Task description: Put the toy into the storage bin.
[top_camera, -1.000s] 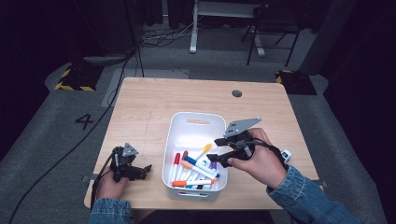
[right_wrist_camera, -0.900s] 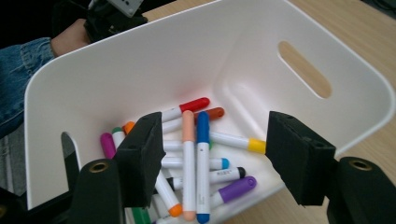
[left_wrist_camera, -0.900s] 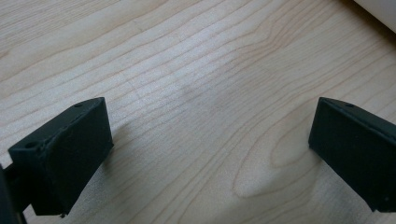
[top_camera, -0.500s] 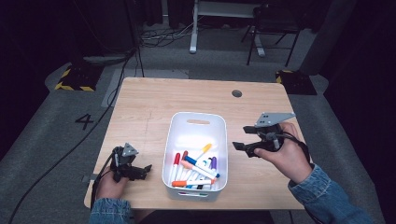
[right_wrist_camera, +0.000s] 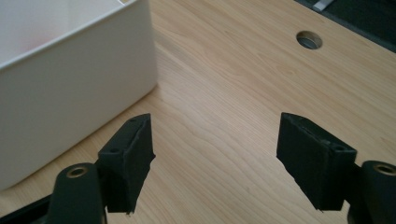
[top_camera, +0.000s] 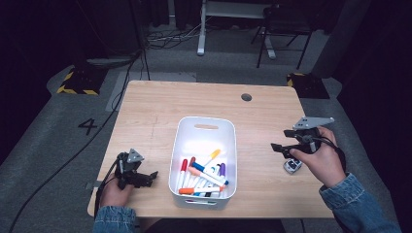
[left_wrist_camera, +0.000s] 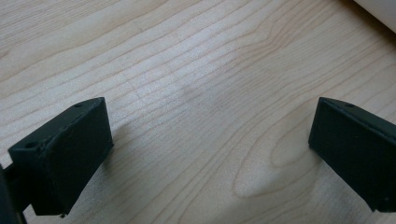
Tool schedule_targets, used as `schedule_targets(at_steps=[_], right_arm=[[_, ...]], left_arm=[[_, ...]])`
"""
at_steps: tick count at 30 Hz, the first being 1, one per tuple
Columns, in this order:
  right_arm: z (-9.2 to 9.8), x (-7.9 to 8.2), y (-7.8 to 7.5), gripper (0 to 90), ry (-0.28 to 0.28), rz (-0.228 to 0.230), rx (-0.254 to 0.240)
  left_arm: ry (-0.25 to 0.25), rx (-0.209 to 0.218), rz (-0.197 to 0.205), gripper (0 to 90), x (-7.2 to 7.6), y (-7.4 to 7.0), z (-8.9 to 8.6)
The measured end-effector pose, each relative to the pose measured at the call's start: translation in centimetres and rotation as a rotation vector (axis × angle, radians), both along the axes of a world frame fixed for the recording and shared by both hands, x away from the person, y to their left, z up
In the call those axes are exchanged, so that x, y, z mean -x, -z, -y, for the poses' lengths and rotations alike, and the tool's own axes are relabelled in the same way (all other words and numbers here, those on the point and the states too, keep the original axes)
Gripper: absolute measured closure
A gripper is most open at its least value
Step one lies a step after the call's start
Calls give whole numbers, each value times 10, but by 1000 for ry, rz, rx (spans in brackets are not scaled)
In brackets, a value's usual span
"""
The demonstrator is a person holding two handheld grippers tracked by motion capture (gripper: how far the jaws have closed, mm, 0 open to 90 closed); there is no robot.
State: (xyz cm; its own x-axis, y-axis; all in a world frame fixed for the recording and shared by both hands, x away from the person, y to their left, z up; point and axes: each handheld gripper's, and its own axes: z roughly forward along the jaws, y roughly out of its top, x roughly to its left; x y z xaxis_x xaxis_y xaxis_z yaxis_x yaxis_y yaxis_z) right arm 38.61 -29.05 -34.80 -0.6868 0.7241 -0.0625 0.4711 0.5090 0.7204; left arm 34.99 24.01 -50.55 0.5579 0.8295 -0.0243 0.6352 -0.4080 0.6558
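Pale wooden table (top_camera: 160,109) on grey floor (top_camera: 53,126), dark room

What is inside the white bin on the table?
The white bin holds a pile of coloured markers at its near end; the far half is bare. Markers lower in the pile are partly covered by those on top.
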Motion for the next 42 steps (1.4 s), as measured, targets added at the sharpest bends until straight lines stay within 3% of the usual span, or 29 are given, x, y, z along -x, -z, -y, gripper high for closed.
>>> schedule_targets(at_steps=[12, 20, 29, 42], right_arm=[[40, -4, 15, 256, 77, -18, -6], [59, -4, 27, 211, 116, -46, 28], [73, -6, 57, 174, 159, -91, 51], [77, -11, 101, 161, 154, -162, 91]], left_arm=[[0, 0, 2, 0, 0, 0, 0], [0, 1, -1, 0, 0, 0, 0], [-1, -3, 3, 0, 0, 0, 0], [0, 0, 1, 0, 0, 0, 0]])
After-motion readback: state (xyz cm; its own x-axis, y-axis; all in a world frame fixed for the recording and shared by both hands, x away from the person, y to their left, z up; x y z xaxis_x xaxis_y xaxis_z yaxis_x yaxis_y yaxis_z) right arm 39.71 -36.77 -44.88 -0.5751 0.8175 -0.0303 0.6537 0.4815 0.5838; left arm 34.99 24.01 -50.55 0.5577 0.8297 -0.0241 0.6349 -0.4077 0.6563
